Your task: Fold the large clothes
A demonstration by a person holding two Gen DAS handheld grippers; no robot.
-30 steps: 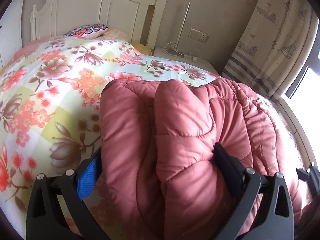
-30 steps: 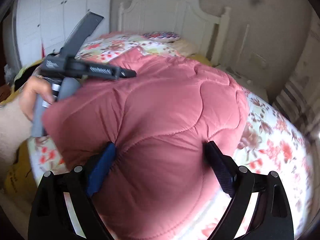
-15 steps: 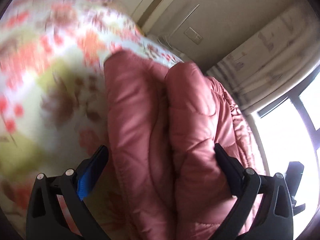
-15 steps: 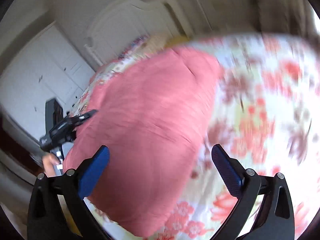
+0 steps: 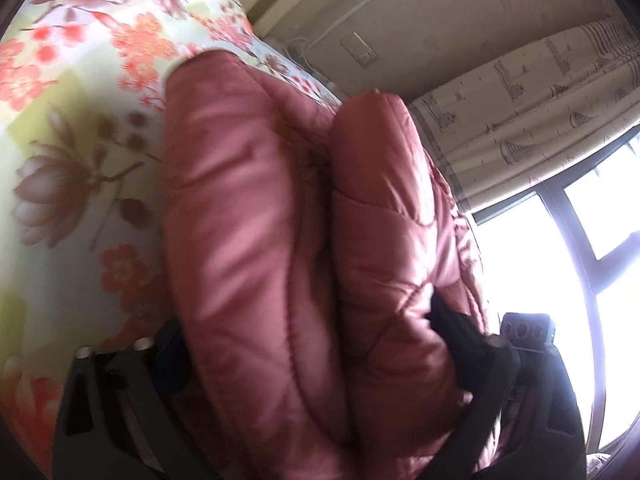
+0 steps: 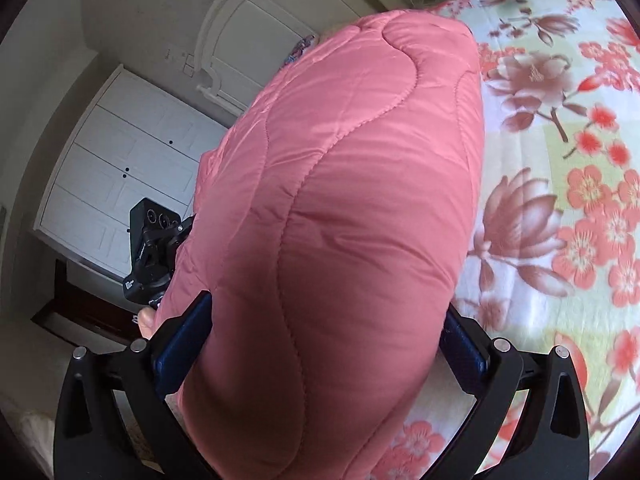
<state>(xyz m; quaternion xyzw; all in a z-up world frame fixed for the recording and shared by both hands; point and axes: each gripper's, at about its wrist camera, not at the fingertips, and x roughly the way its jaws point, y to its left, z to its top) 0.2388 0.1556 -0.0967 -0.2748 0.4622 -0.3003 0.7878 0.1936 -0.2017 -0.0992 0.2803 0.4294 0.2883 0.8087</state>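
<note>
2 claws, both clamped on the same pink quilted puffer garment [image 6: 348, 208], padded satin-sheen fabric with wavy stitched channels.

Left claw [image 5: 312, 364]: black plastic fingers [image 5: 460, 332] set wide, pressed into a thick doubled bundle of the garment. From the left wrist view the fabric shows as 2 fat rounded lobes side by side with a deep crease between them; the right finger pad is sunk into the right lobe, the left pad is mostly hidden behind the left lobe. Gap fully filled by padding.

Right claw [image 6: 320, 344]: jaws also wide, blue textured pads [image 6: 182, 340] bearing on both flanks of a smooth bulging panel of the garment. Fabric here is taut and convex, curved seam lines running up it.

Garment position: held up between the 2 claws, over the bed with the floral quilted bedspread [image 6: 560, 200] (coral blossoms, brown magnolia-type flowers, pale green and white patches). Whether its far end touches the bedspread, cannot tell.

In the right wrist view the left claw's black body with camera block [image 6: 154, 236] shows at the garment's left edge, a fingertip of the person's hand [image 6: 145, 322] just below it.

Background: white panelled headboard [image 6: 260, 32], white panelled wardrobe doors [image 6: 120, 168], cream printed curtain [image 5: 540, 112] beside a bright dark-framed window [image 5: 580, 260], wall switch plate [image 5: 360, 50].
</note>
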